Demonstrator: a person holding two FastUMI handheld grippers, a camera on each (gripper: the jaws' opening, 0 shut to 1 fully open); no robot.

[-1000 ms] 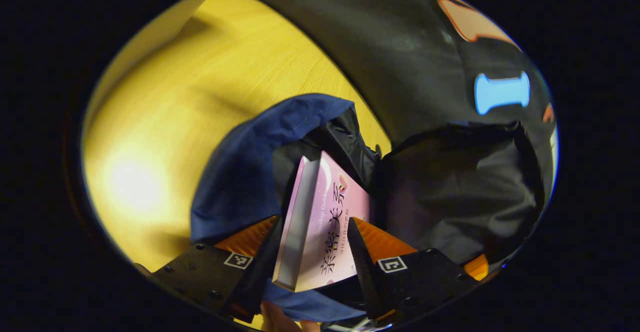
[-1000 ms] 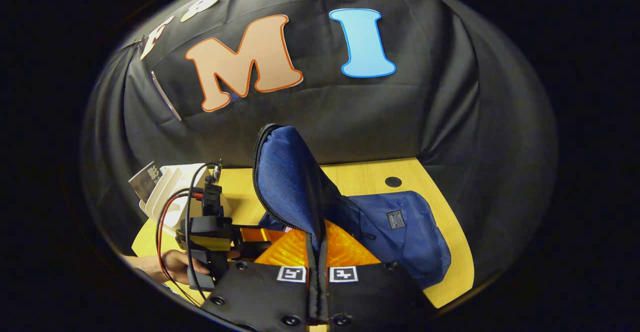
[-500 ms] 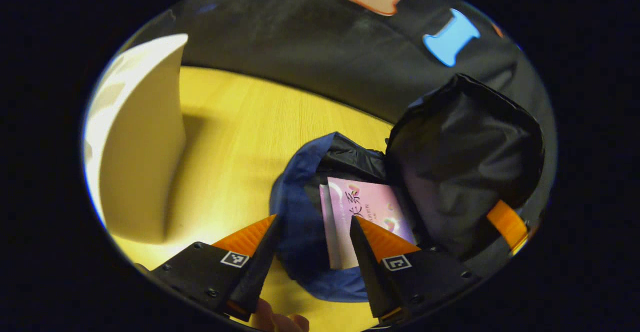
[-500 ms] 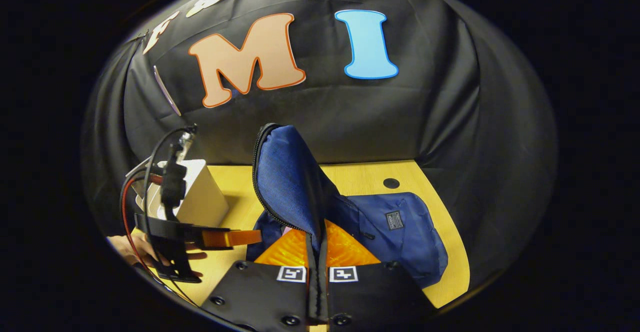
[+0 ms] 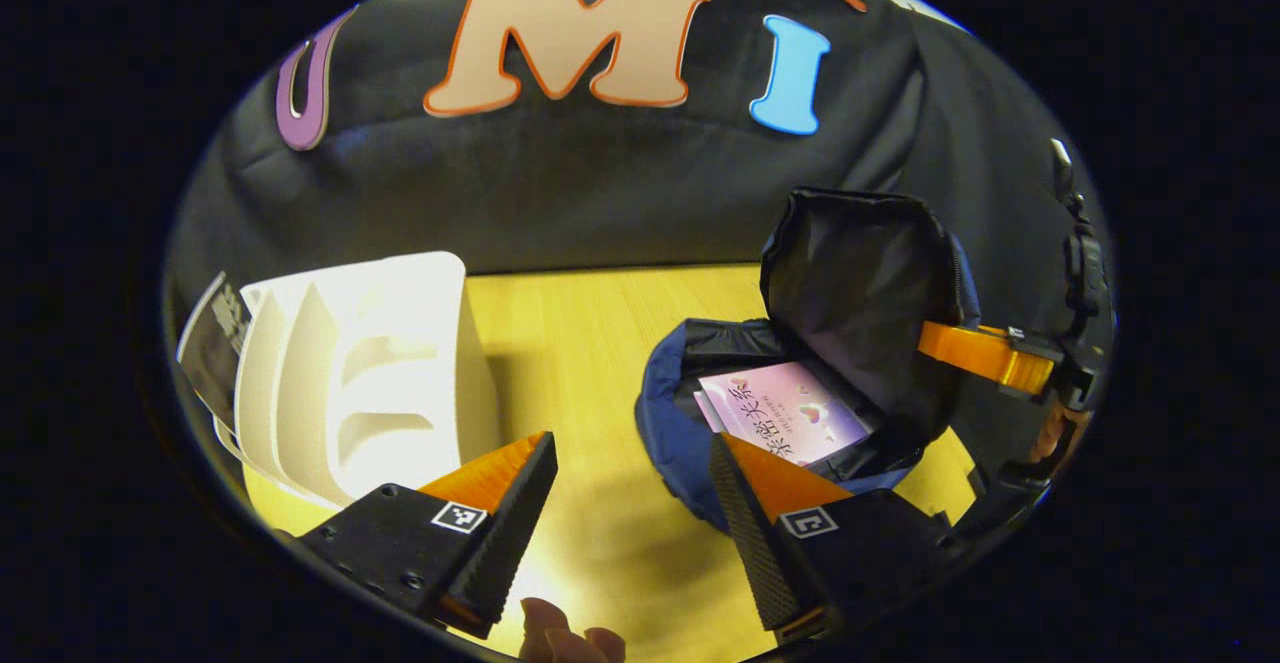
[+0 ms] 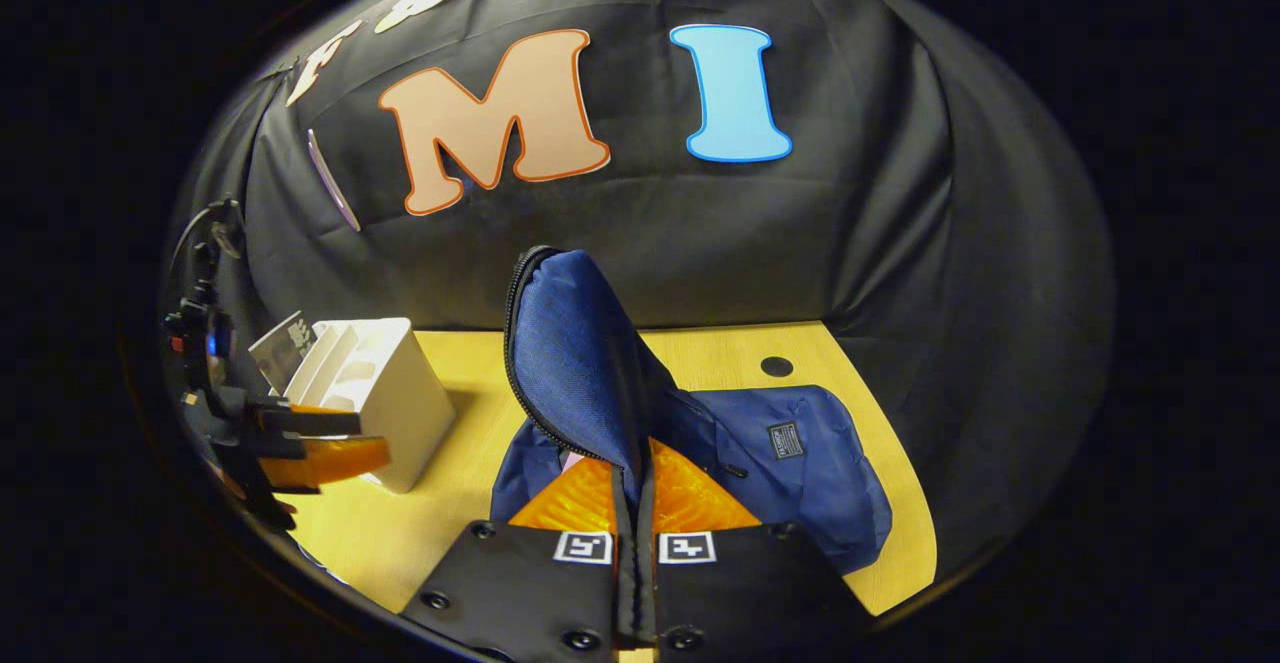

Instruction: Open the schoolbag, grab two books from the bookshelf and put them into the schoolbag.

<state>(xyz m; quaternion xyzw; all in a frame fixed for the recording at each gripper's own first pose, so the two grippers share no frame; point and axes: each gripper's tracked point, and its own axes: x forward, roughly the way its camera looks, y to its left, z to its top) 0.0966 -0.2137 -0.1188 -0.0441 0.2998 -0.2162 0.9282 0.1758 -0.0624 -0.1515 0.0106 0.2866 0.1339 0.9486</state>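
The right gripper (image 6: 635, 503) pinches the schoolbag (image 6: 800, 463) flap (image 6: 575, 353) upright so the mouth gapes; a pink book (image 5: 785, 413) lies inside (at 4 o'clock), while the left gripper (image 5: 630, 513), spread empty, faces the white bookshelf (image 5: 370, 363) at 9 o'clock

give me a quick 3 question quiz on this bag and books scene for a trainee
1. True or false: the left gripper is holding a book.
2. What does the right gripper grip? A) the bookshelf B) the schoolbag's flap C) the pink book
3. Fill in: the pink book lies inside the ____.

Key
1. False. Its jaws stand open with nothing between them, above the table.
2. B. Both fingers press on the flap, holding the schoolbag open.
3. Schoolbag. Another book is in the white bookshelf.
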